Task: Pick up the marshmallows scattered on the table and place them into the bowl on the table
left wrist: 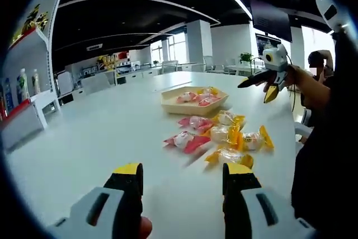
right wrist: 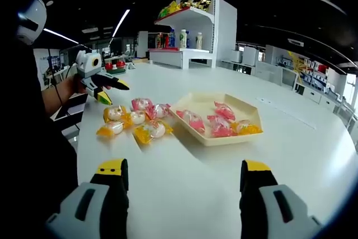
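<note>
Left gripper (left wrist: 183, 174) is held above the white table (left wrist: 89, 138), jaws spread wide with nothing between them. Wrapped marshmallows (left wrist: 224, 135) lie scattered just ahead of it and slightly to its right; the cream bowl (left wrist: 194, 100), already holding several, sits beyond them. Right gripper (right wrist: 183, 172) is likewise wide and empty. The bowl (right wrist: 219, 117) lies directly ahead of it, the loose marshmallows (right wrist: 134, 120) ahead to its left, beside the bowl.
</note>
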The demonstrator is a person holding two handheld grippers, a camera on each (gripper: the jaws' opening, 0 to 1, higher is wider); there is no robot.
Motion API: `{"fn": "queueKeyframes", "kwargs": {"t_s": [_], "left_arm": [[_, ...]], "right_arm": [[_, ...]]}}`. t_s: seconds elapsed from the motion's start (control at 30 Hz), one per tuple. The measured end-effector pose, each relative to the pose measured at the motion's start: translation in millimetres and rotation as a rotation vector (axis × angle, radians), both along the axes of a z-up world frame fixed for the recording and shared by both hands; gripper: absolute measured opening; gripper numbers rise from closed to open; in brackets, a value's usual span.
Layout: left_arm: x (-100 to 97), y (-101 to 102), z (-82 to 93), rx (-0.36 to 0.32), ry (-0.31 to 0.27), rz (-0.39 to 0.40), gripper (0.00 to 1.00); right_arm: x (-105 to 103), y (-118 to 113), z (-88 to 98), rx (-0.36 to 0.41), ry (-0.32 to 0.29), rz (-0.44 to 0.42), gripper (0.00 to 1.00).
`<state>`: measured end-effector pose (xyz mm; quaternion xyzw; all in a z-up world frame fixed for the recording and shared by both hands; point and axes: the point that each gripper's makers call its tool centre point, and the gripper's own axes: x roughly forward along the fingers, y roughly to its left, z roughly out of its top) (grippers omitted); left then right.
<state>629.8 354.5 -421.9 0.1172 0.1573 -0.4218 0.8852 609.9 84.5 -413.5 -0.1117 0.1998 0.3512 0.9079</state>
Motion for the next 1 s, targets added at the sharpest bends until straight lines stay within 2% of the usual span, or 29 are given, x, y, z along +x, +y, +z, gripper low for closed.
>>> {"fn": "queueKeyframes", "kwargs": {"t_s": [0.37, 0.67, 1.0], "left_arm": [[-1.5, 6.4, -7.9, 0.029, 0.013, 0.008, 0.57], [0.9, 17.1, -7.3, 0.035, 0.013, 0.029, 0.57], [-1.1, 16.3, -6.5, 0.012, 0.027, 0.026, 0.57]], "right_arm": [[0.0, -1.2, -4.6, -0.007, 0.016, 0.003, 0.82], [2.2, -1.2, -3.4, -0.001, 0.007, -0.002, 0.81], [0.6, 1.7, -2.1, 0.002, 0.005, 0.003, 0.81]]}}
